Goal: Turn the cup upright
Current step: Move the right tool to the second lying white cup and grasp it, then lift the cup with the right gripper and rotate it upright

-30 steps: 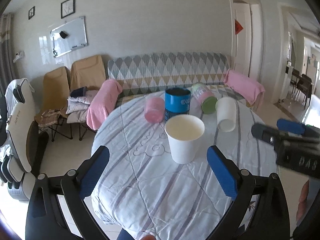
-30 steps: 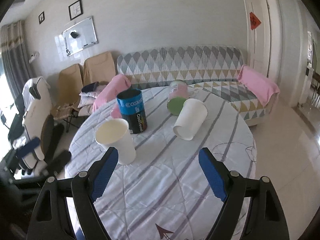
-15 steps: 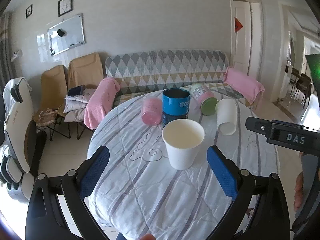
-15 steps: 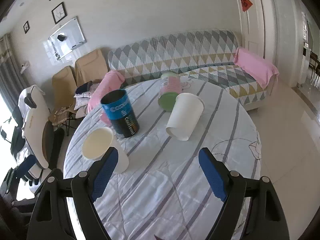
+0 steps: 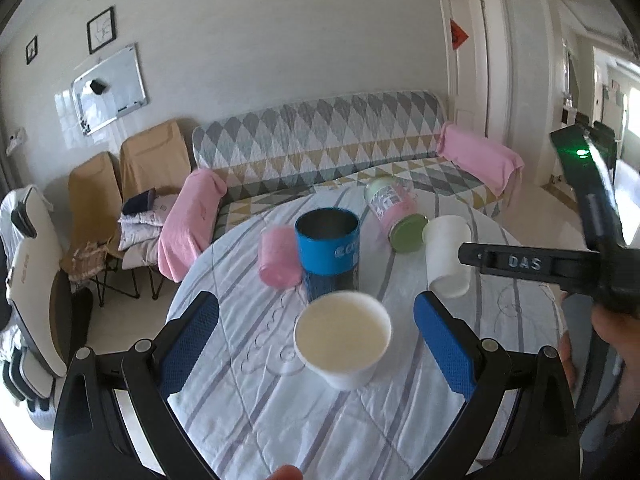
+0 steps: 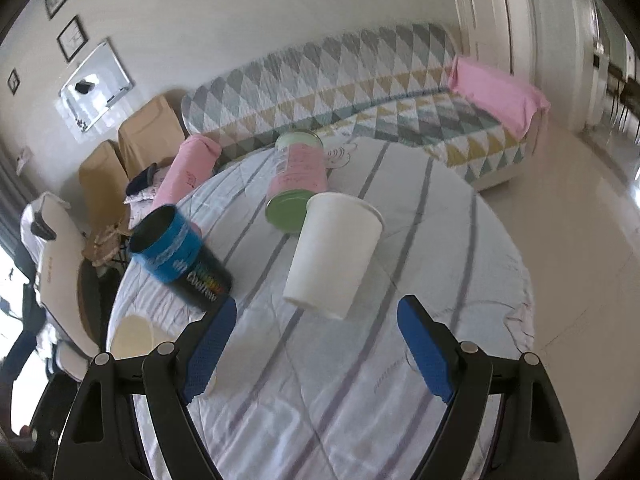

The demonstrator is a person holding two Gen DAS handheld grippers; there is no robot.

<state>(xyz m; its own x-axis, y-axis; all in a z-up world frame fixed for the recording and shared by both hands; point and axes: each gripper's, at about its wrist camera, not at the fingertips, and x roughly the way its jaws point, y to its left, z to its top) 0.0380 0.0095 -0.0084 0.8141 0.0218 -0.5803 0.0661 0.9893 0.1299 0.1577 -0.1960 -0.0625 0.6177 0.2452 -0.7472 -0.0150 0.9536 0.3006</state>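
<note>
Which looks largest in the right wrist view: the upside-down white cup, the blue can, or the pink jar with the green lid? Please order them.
1. upside-down white cup: largest, but also nearest the camera.
2. and 3. blue can and pink jar: these look alike in size; the jar lies farther away, so I will not rank them.

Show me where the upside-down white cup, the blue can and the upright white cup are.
upside-down white cup (image 6: 332, 252), right wrist view, on its side wall
blue can (image 5: 328, 250), left wrist view, on its blue label
upright white cup (image 5: 342, 330), left wrist view, inside its mouth
</note>
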